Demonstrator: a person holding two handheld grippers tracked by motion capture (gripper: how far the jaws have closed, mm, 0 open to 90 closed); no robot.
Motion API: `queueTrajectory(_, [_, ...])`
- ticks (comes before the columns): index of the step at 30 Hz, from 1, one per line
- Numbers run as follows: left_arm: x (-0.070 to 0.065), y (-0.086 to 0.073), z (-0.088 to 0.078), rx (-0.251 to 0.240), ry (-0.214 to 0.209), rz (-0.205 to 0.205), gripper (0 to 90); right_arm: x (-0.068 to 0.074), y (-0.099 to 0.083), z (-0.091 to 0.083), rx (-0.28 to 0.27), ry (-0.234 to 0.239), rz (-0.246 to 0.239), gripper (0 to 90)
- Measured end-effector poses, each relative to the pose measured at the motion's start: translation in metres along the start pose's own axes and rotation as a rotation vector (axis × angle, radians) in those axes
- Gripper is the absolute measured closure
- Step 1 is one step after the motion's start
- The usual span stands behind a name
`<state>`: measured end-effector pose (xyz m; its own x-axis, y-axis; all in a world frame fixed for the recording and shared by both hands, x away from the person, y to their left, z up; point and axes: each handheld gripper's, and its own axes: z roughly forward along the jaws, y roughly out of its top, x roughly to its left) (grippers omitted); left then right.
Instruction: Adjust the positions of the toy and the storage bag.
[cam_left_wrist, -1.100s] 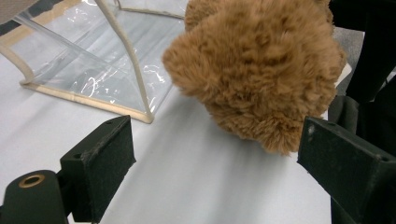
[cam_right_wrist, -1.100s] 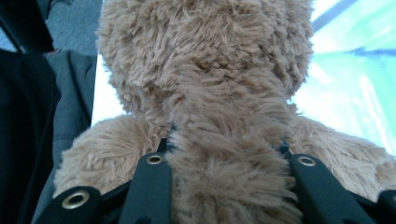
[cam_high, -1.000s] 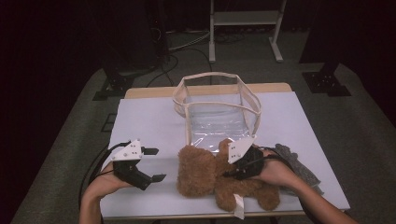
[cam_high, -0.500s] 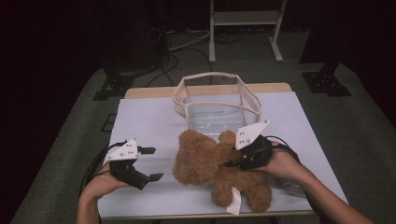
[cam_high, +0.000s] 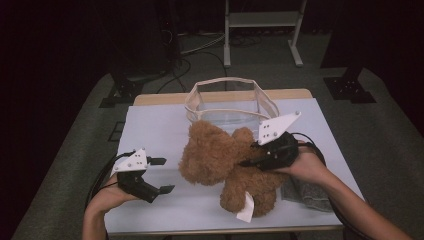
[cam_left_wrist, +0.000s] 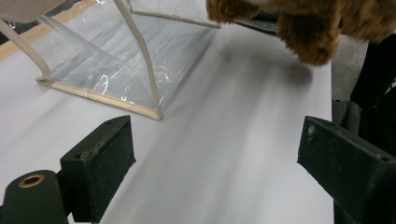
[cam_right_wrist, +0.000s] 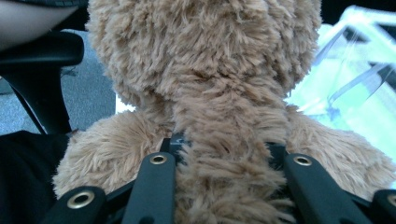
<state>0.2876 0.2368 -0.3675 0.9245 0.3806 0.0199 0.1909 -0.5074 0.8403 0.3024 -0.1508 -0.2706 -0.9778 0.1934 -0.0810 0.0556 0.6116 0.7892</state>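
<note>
Lifted since earlier: teddy bear (cam_high: 222, 160), gripped at back by right gripper (cam_high: 250, 161) jaws, transparent bag (cam_high: 230, 107) at 12 o'clock. Left gripper (cam_high: 164, 175) jaws open, empty, over surface (cam_high: 155, 130).

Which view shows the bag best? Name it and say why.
The high view: the clear bag shows whole, open top up, behind the bear. The left gripper view gives only its lower corner, close. The right gripper view catches a blurred edge past the bear.
</note>
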Motion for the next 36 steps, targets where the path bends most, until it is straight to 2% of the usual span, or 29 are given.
queueTrajectory(8, [0.000,-0.001,-0.003,-0.009,0.004,-0.005,9.6,-0.009,0.046,-0.021,-0.038,-0.011,-0.022,66.6])
queueTrajectory(14, [0.002,-0.002,-0.003,-0.010,0.004,-0.007,9.7,-0.018,0.090,-0.036,-0.050,-0.028,-0.055,66.5])
queueTrajectory(19, [0.003,-0.003,-0.004,-0.008,0.004,-0.010,9.6,-0.031,0.129,-0.047,-0.048,-0.056,-0.071,66.5])
queueTrajectory(27, [0.004,-0.004,-0.004,-0.013,0.003,-0.008,9.6,-0.066,0.181,-0.054,-0.023,-0.105,-0.072,66.4])
queueTrajectory(36, [0.004,-0.006,-0.003,-0.009,-0.002,-0.009,9.6,-0.117,0.207,-0.045,0.009,-0.154,-0.019,66.3])
